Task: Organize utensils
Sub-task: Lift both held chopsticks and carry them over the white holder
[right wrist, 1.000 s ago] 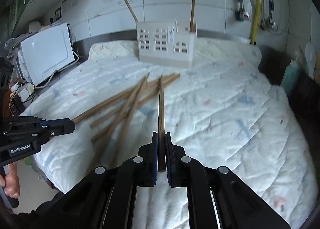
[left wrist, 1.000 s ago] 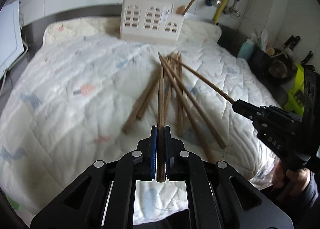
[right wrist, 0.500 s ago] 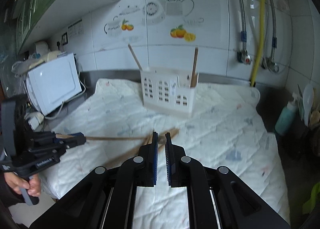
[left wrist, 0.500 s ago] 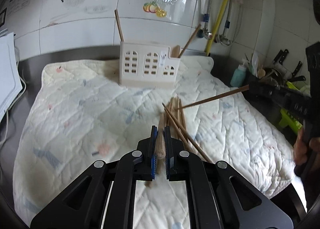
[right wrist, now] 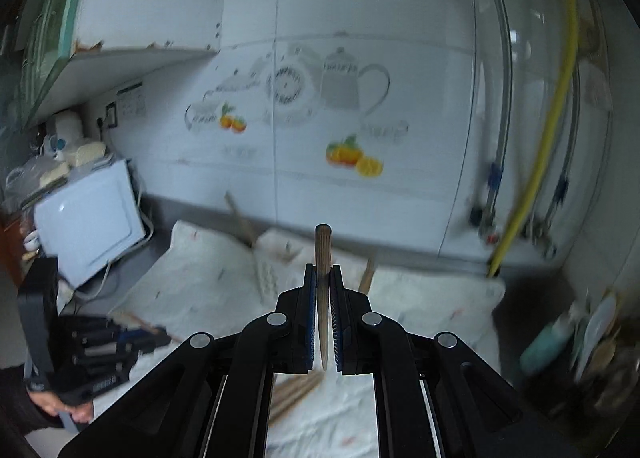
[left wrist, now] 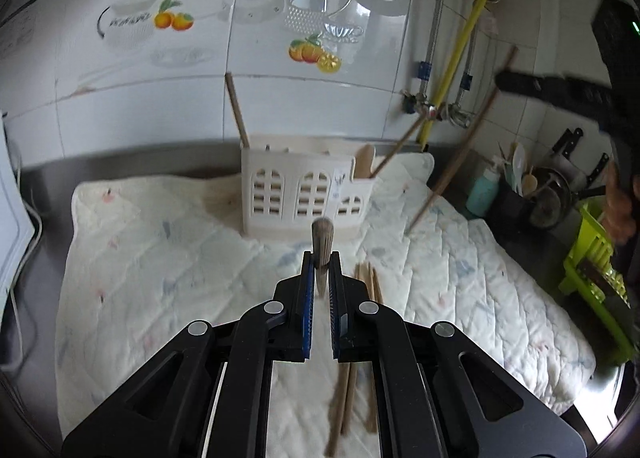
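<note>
- Fingers of the left gripper (left wrist: 319,270) are clamped on a wooden chopstick (left wrist: 321,246) that points towards the camera's far side, at the white utensil holder (left wrist: 304,198).
- Right gripper (right wrist: 323,286) likewise pinches its own chopstick (right wrist: 322,258), seen end-on.
- Holder stands on the quilted cloth (left wrist: 160,258) near the tiled wall (left wrist: 200,106), with several chopsticks upright inside.
- Loose chopsticks (left wrist: 366,286) lie on the cloth just right of the left gripper.
</note>
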The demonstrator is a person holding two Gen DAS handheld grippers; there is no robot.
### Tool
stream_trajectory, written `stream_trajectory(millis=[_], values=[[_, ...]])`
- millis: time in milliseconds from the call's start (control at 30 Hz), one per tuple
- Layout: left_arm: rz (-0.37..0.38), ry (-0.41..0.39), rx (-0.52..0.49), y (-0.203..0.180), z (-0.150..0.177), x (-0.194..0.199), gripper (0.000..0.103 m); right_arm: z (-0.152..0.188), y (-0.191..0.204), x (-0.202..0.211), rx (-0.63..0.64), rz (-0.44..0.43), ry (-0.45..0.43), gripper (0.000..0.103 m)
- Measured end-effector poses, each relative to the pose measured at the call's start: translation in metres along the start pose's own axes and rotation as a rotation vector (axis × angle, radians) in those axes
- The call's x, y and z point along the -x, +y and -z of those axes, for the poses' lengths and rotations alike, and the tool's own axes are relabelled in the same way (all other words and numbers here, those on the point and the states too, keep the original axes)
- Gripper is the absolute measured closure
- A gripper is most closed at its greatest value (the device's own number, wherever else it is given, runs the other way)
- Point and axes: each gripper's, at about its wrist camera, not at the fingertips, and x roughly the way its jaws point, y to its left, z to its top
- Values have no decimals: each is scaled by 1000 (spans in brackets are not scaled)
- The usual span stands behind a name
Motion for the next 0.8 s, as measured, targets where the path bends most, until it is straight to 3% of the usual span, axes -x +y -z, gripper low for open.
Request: stream_trajectory(millis=[167,333,600,800], values=[[-5,-37,-28,1,-34,-5,98,-40,-10,-28,-25,19,-33,96],[-16,-100,-37,5,-71,-2,98,-56,-19,-63,-50,49,-27,96],[-56,-271,-39,8,-142,13,98,-42,-25,-115,-49,73,56,96],[-109,-348,-37,10,-172,0,98,-29,-24,-131,-40,70,93,96]])
